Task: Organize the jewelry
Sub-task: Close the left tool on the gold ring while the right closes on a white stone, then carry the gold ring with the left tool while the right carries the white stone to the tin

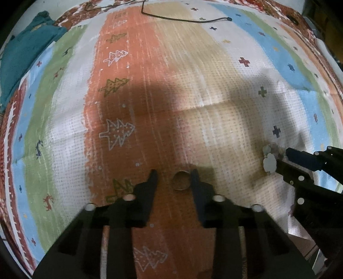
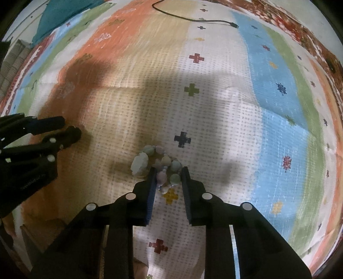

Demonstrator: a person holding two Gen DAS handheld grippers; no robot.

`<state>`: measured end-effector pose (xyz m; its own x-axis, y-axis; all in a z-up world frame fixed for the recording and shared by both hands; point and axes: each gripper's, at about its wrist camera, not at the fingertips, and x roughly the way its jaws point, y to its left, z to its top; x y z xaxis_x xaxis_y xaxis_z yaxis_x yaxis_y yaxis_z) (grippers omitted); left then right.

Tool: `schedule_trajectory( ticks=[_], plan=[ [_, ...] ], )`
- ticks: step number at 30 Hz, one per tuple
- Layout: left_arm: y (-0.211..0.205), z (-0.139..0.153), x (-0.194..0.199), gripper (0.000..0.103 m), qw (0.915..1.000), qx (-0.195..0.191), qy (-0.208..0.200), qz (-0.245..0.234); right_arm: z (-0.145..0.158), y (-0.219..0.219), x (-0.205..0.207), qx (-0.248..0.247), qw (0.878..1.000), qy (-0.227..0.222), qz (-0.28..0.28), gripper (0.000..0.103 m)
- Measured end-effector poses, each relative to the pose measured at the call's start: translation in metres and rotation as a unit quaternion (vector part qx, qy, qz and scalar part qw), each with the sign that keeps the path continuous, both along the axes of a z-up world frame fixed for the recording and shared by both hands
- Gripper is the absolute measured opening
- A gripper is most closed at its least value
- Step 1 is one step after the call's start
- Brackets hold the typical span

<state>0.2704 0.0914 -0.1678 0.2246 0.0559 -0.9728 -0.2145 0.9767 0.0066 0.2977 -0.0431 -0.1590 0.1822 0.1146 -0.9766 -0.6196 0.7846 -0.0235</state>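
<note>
A gold ring (image 1: 181, 180) lies on the striped cloth (image 1: 193, 85), between the fingertips of my left gripper (image 1: 174, 178), close against the right finger. The left gripper is open around it. A pastel bead bracelet (image 2: 159, 166) with a pale stone charm (image 2: 139, 164) lies on the cloth (image 2: 214, 107). My right gripper (image 2: 168, 171) is open, its fingertips on either side of the near beads. The bracelet (image 1: 269, 159) and the right gripper (image 1: 286, 159) also show at the right of the left wrist view. The left gripper (image 2: 68, 127) shows at the left of the right wrist view.
A black cable (image 1: 184, 19) lies across the far part of the cloth; it also shows in the right wrist view (image 2: 193, 18). A teal cloth (image 1: 25, 51) lies at the far left. Shadows of the grippers fall over the cloth's middle.
</note>
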Motion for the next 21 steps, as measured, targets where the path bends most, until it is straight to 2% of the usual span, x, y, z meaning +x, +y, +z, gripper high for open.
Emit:
schedule_trajectory(
  ticks=[3, 11, 21],
  plan=[
    [-0.004, 0.0, 0.001, 0.018, 1.0, 0.007, -0.001, -0.006, 0.0, 0.001, -0.001, 0.001, 1.0, -0.005, -0.001, 0.012],
    [-0.003, 0.011, -0.002, 0.018, 0.9999, 0.003, -0.01, -0.001, 0.005, 0.004, -0.009, 0.007, 1.0, -0.01, 0.001, 0.012],
    [-0.01, 0.04, -0.02, 0.018, 0.9992, 0.0, -0.04, -0.001, 0.036, -0.011, -0.016, 0.047, 0.999, -0.023, -0.008, 0.012]
  ],
)
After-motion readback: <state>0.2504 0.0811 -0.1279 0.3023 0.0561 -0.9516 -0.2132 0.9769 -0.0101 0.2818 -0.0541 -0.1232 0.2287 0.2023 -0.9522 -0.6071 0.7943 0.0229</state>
